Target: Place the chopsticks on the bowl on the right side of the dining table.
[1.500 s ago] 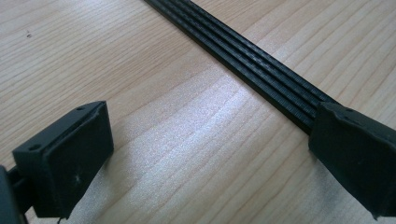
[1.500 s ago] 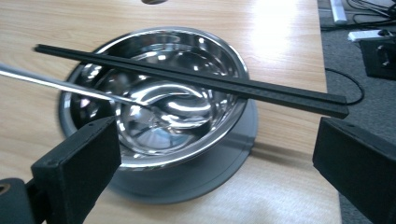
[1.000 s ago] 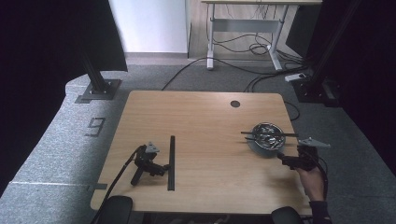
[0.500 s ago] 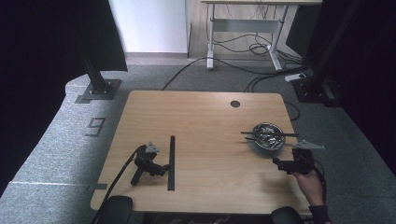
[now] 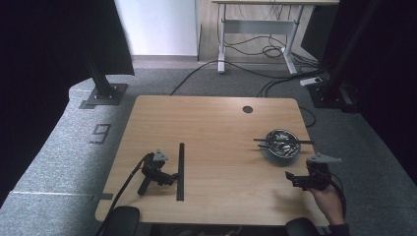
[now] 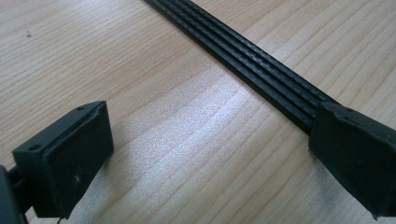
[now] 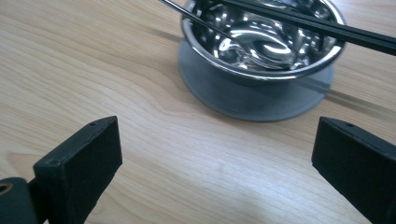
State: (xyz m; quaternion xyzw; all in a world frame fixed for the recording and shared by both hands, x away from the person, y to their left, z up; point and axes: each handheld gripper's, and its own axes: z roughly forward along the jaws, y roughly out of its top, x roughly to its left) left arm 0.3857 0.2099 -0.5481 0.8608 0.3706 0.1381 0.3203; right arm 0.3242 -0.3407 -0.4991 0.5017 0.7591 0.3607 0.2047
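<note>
A person's right hand (image 5: 328, 202) holds the right gripper (image 5: 294, 178) low over the light wooden tabletop (image 5: 221, 128), its jaws spread wide and empty. Just ahead of those jaws, slightly right of centre, stands the shiny round steel bowl (image 7: 261, 39) on its flat grey base, with a pair of black chopsticks (image 7: 327, 29) lying across the rim and a thin metal utensil handle (image 7: 196, 18) slanting out of it. Judged from here, a forward push could catch the projecting chopstick ends and roll them off the rim, or nudge the light bowl so that it slides toward the far edge; a steel wall would also slip between flat pads. Bare wood lies between the jaws and the bowl, and the right edge of the tabletop runs close beside the hand, leaving little room that way.

Well apart to the left, the left gripper (image 5: 169, 177) lies on the tabletop, jaws likewise wide and empty, one jaw touching or overlapping the long ribbed black strip (image 6: 247, 58) running ahead of it. The middle of the tabletop is open.
</note>
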